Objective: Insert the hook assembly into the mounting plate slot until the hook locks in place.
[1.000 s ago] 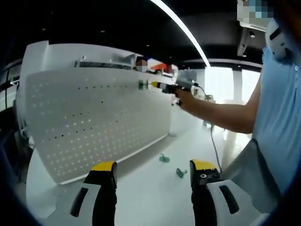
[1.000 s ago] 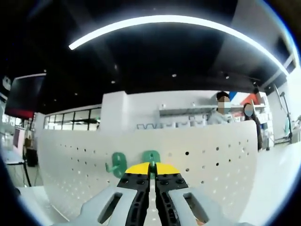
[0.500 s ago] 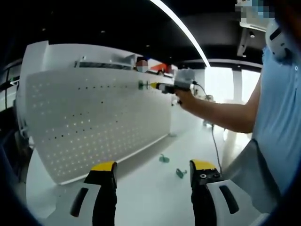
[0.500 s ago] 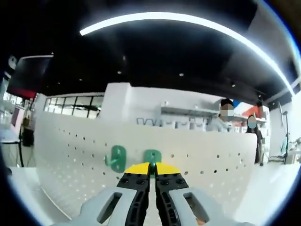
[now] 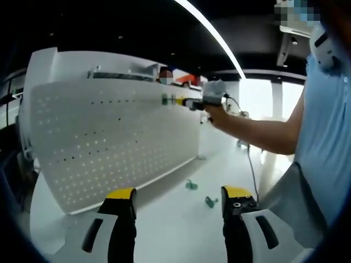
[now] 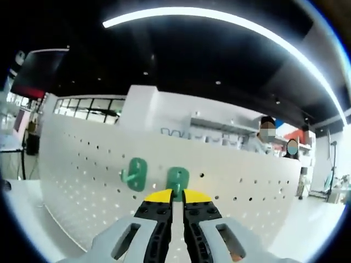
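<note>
Right gripper clenched on green plastic hook at white perforated board's top edge — push straight in, keep it level. Left gripper released, idle.

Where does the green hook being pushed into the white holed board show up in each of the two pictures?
Left gripper view: the green hook is a small speck high on the pegboard, at the tip of the right hand-held gripper.
Right gripper view: it sits low at centre, just above that view's own shut jaws.
Shared landmark: a second green hook mounted beside it.
</note>
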